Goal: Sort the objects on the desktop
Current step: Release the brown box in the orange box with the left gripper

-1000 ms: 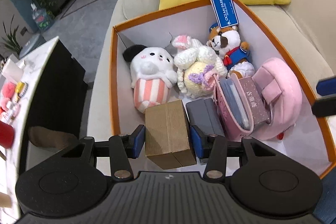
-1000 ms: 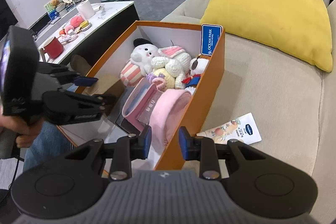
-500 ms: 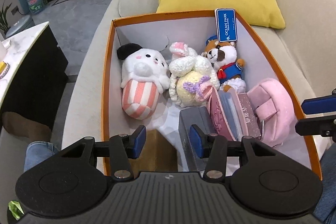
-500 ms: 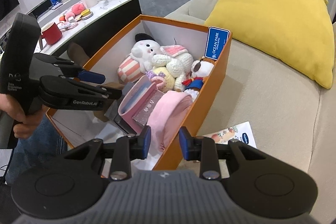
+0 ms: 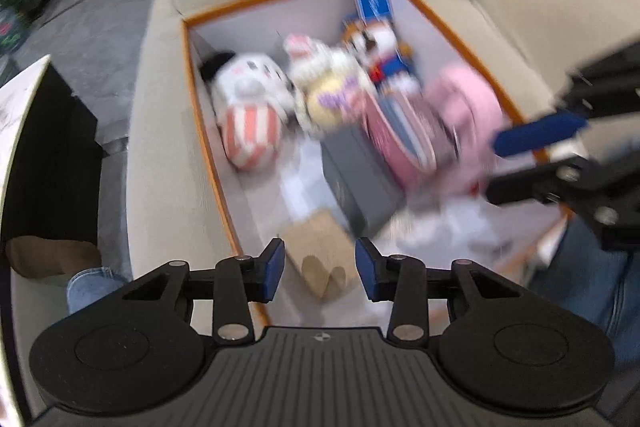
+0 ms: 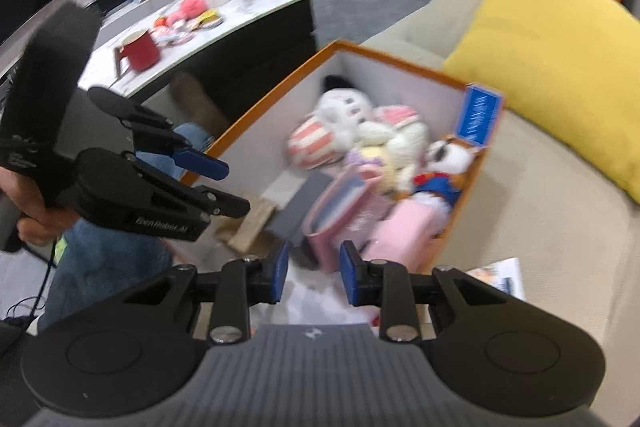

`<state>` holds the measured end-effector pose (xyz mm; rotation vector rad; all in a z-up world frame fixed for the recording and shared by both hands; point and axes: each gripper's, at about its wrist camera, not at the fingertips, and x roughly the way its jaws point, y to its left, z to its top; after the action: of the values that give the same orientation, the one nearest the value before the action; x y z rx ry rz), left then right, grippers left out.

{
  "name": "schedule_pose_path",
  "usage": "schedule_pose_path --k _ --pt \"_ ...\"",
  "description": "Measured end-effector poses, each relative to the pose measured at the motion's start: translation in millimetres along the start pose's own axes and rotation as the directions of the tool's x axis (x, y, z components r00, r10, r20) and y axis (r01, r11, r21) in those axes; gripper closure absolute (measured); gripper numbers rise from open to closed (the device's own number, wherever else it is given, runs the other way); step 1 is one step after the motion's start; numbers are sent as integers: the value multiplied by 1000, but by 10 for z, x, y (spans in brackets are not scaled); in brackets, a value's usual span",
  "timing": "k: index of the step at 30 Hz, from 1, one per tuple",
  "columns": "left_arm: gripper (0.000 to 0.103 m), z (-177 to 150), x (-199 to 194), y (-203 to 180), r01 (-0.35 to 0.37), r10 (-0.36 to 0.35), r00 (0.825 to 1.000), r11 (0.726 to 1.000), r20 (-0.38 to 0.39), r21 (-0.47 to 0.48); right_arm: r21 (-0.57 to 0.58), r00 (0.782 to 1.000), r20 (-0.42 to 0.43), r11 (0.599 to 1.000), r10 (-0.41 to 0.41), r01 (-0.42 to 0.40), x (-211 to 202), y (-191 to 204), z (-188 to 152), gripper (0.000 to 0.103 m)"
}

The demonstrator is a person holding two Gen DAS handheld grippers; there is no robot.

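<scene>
An orange box (image 5: 208, 155) (image 6: 260, 99) sits on the sofa, holding plush toys (image 5: 252, 107), a pink pouch (image 5: 468, 107), a grey box (image 5: 360, 179) and a brown cardboard box (image 5: 320, 251) (image 6: 250, 227). The brown box lies loose on the floor at the near end. My left gripper (image 5: 320, 275) (image 6: 236, 187) hovers just above it, jaws closing with nothing between them. My right gripper (image 6: 314, 275) (image 5: 500, 167) hangs over the near right corner. It is open by a narrow gap and holds nothing. The left wrist view is blurred.
A yellow cushion (image 6: 560, 47) leans on the sofa back behind the box. A marble table (image 6: 260, 11) with a red mug (image 6: 140, 49) and small items stands to the left. A leaflet (image 6: 500, 275) lies on the seat to the right. A person's jeans-clad leg (image 6: 108, 259) is near the box.
The left gripper let go of the brown box, which now lies on the box floor, then pulled back and narrowed its jaws. The right gripper swung in over the box's near end.
</scene>
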<state>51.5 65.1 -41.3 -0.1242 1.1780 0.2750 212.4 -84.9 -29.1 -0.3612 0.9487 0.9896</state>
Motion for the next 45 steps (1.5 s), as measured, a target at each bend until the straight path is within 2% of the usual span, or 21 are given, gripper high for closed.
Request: schedule_pose_path --k 5,9,13,16,17,19,21,27,30,34,37,40,42,45 --pt "58 -3 73 -116 -26 33 997 994 -67 108 24 997 -67 999 44 -42 276 88 -31 73" --pt "58 66 187 -126 15 4 989 992 -148 129 57 992 -105 996 74 -68 389 82 -39 73" --pt "58 132 326 -166 11 21 975 990 -221 142 113 985 -132 989 113 -98 465 9 -36 73" --pt "58 149 404 -188 11 27 967 989 -251 146 119 983 -147 988 115 -97 536 -7 -36 73" --pt "58 156 423 -181 29 7 966 990 -258 137 121 981 -150 987 119 -101 551 -13 -44 73" --pt "56 167 434 -154 50 -19 968 992 -249 118 124 979 -158 986 127 -107 584 -27 -61 74" --pt "55 171 423 -142 44 -14 978 989 -209 141 121 979 -159 987 124 -106 631 -51 -71 74" --pt "55 207 409 -81 68 -37 987 978 -157 197 137 977 -158 983 141 -120 709 -143 -89 74" --pt "58 236 416 -85 67 -39 992 969 -122 240 132 978 -155 984 140 -120 725 -138 -84 73" --pt "61 286 425 -151 69 -37 993 954 -112 292 121 978 -157 985 139 -121 740 -134 -81 74" --pt "61 296 383 -188 54 -18 993 948 -114 314 117 978 -161 986 136 -118 740 -126 -82 73" --pt "55 269 302 -223 31 12 991 949 -134 313 108 978 -161 988 129 -112 724 -121 -84 73" --pt "55 260 321 -228 0 53 979 965 -194 262 105 979 -159 988 127 -111 713 -120 -84 73" --pt "55 221 396 -246 -25 82 965 974 -251 223 109 980 -155 988 127 -110 722 -131 -86 73"
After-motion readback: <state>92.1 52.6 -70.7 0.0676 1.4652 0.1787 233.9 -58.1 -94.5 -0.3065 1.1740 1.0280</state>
